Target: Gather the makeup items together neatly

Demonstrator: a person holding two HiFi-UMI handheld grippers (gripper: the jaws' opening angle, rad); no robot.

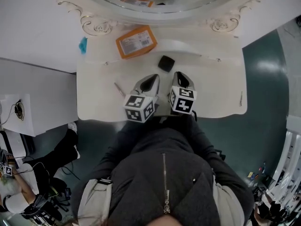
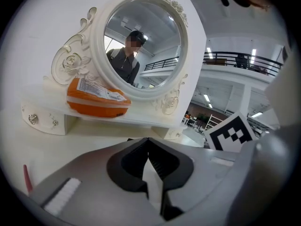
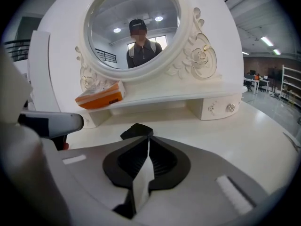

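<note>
The left tool (image 1: 153, 77) and right tool (image 1: 182, 75) are seen closed and empty at frame centre, just below a small black case (image 1: 166, 63) on the bench (image 1: 221, 93).

Large open indoor hall, lab or studio sort: teal floor (image 1: 263, 126), black-railed mezzanine balcony (image 2: 235, 58), long ceiling strip lights (image 3: 266, 41), white metal shelving rack (image 3: 289, 81). Cream carved dressing table (image 1: 225, 93) with round mirror (image 3: 131, 27) stands there.

The left gripper (image 1: 150, 81) and right gripper (image 1: 182, 78) are held side by side, close together, both pointing forward and tilted somewhat downward; each has its jaws closed tip to tip; neither holds anything between them.
</note>
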